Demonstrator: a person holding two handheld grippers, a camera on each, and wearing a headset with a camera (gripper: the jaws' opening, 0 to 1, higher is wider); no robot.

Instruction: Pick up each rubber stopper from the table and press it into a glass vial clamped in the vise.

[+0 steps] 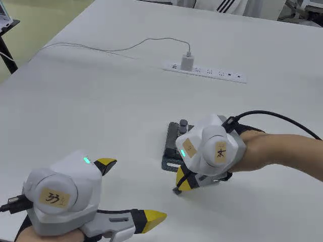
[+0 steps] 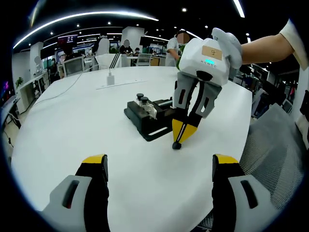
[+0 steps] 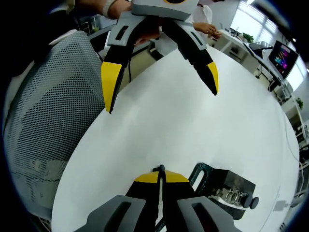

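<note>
A black vise (image 1: 171, 149) stands mid-table holding glass vials (image 2: 146, 107) capped with dark stoppers (image 1: 183, 123). My right gripper (image 1: 179, 187) points down at the table just in front of the vise. Its yellow tips are shut on a small dark rubber stopper (image 2: 176, 145) that touches the tabletop. In its own view the right gripper (image 3: 159, 175) has its jaws together, with the vise (image 3: 227, 186) to the right. My left gripper (image 1: 132, 189) hovers open at the near left with nothing between its yellow tips; it faces the right gripper (image 2: 182, 135) and the vise (image 2: 149, 121).
A white power strip (image 1: 212, 72) with a plugged charger (image 1: 187, 61) and a cable lies at the back of the white table (image 1: 101, 101). A grey mesh chair (image 3: 43, 111) stands at the table's near edge. People sit in the far background.
</note>
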